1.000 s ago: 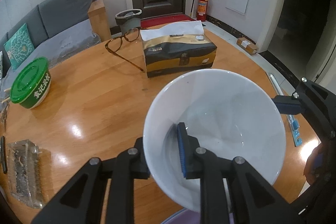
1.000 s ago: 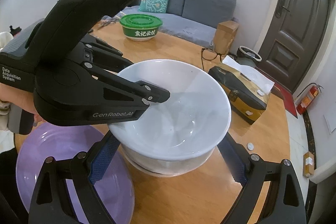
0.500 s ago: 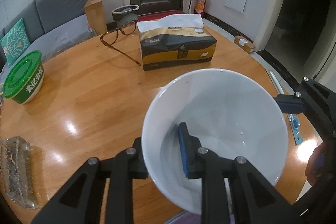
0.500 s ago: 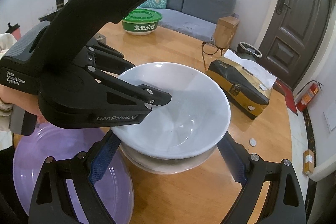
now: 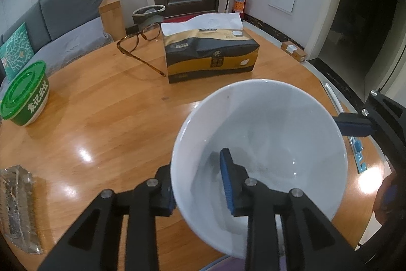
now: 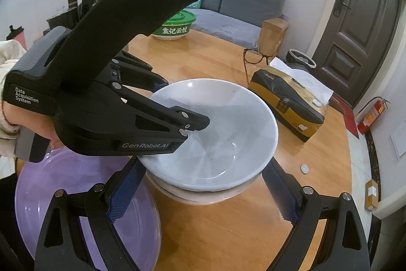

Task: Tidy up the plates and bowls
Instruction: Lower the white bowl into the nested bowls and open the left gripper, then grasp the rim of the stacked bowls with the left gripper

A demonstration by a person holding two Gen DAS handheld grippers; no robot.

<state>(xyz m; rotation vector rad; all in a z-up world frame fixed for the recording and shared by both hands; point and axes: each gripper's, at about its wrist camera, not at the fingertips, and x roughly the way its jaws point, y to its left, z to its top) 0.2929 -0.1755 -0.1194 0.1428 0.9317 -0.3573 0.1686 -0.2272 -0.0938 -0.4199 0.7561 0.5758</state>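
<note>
My left gripper (image 5: 200,184) is shut on the near rim of a white bowl (image 5: 266,128), one finger inside and one outside. In the right wrist view that white bowl (image 6: 223,133) sits tilted in a second pale bowl (image 6: 203,197) on the wooden table (image 6: 228,233). My right gripper (image 6: 203,197) is open, its fingers on either side of the lower bowl. Whether the pads touch it I cannot tell. A purple plate (image 6: 76,194) lies on the table to the left of the bowls.
A black and gold tissue box (image 5: 210,55), glasses (image 5: 139,42) and a green lidded tub (image 5: 25,98) stand farther back on the table. A clear packet (image 5: 17,207) lies at the left edge. A small white disc (image 6: 304,168) lies right of the bowls.
My left gripper has lowered the white bowl further into the lower bowl. My right gripper stays open around the lower bowl.
</note>
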